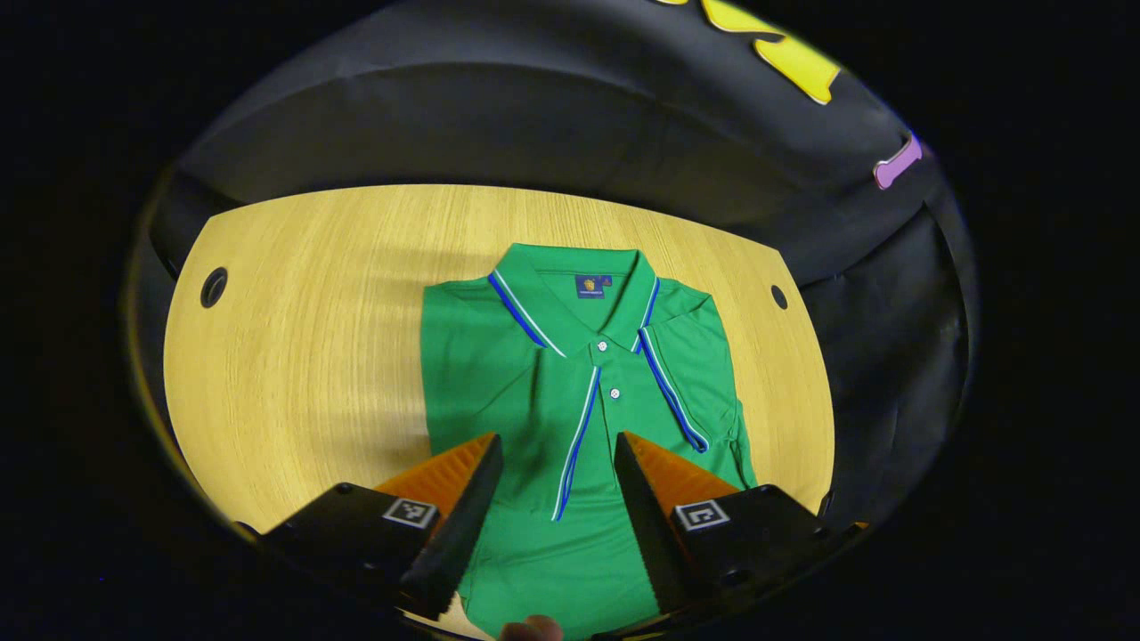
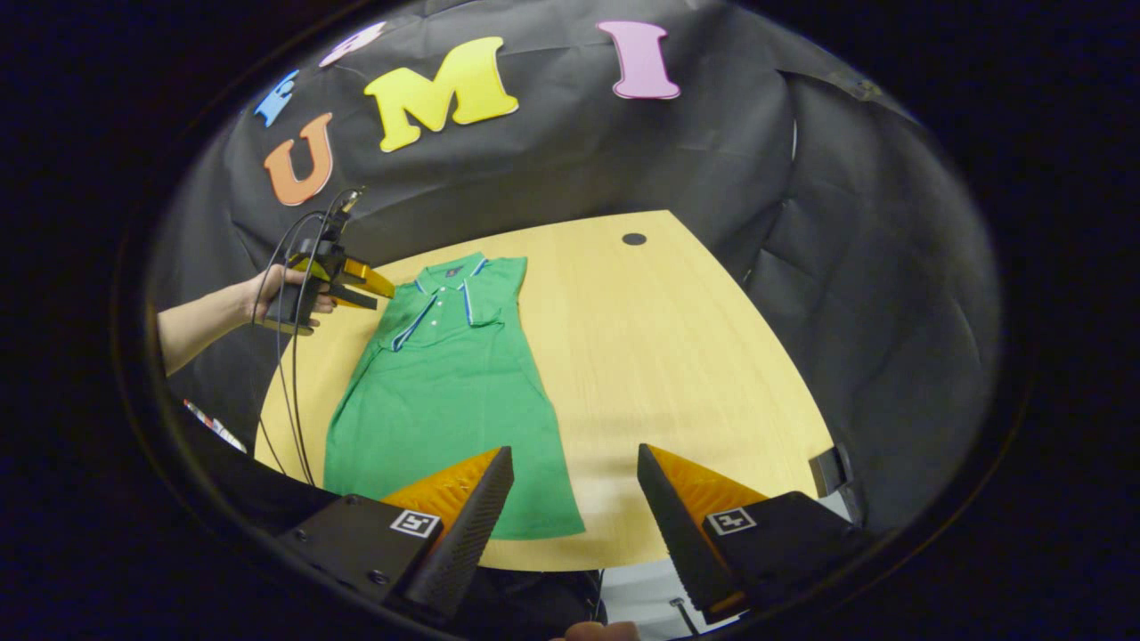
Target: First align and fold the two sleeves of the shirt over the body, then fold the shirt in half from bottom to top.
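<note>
Both sleeves folded, shirt flat on counter

I see the green shirt (image 1: 570, 409) mid-frame on the counter (image 1: 312, 356); my left tool (image 1: 558, 463) and right tool (image 2: 574, 476) both gape, holding nothing

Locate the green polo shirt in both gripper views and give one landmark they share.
Left gripper view: the green polo shirt lies centre to lower centre, collar at the top, running down between that gripper's fingers.
Right gripper view: left of centre, collar far, hem near the table's front edge.
Shared landmark: the collar with striped trim.
</note>
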### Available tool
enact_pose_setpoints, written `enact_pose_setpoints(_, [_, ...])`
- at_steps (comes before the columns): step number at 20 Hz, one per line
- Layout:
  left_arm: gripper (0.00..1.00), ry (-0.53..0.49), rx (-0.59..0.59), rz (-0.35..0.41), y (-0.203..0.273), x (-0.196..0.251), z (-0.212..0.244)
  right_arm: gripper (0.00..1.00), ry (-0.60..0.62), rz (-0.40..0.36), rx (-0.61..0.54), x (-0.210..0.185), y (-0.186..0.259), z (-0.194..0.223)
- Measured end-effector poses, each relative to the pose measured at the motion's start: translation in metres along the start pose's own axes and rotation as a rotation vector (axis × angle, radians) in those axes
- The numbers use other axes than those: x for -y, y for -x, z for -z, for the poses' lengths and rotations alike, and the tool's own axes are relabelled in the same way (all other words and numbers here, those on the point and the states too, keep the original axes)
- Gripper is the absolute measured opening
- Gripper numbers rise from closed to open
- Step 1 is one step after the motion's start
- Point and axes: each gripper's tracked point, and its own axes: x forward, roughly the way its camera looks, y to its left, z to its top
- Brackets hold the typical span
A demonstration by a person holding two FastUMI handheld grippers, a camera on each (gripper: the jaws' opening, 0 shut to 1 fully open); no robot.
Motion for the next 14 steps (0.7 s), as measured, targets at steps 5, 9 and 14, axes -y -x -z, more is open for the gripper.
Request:
enact_pose_setpoints(5, [0.97,0.039,0.046,0.008,0.049,-0.019,0.019,0.92,0.08,-0.076,-0.039,-0.026,-0.017,-0.003])
enact_pose_setpoints(9, [0.98,-0.002,0.077,-0.027,0.093,-0.036,0.054,0.99,0.158,-0.11,-0.063,-0.039,-0.032,-0.009])
enact_pose_setpoints(14, [0.98,-0.08,0.058,-0.036,0.132,-0.039,0.136,0.96,0.253,-0.147,-0.122,-0.046,-0.052,0.002])
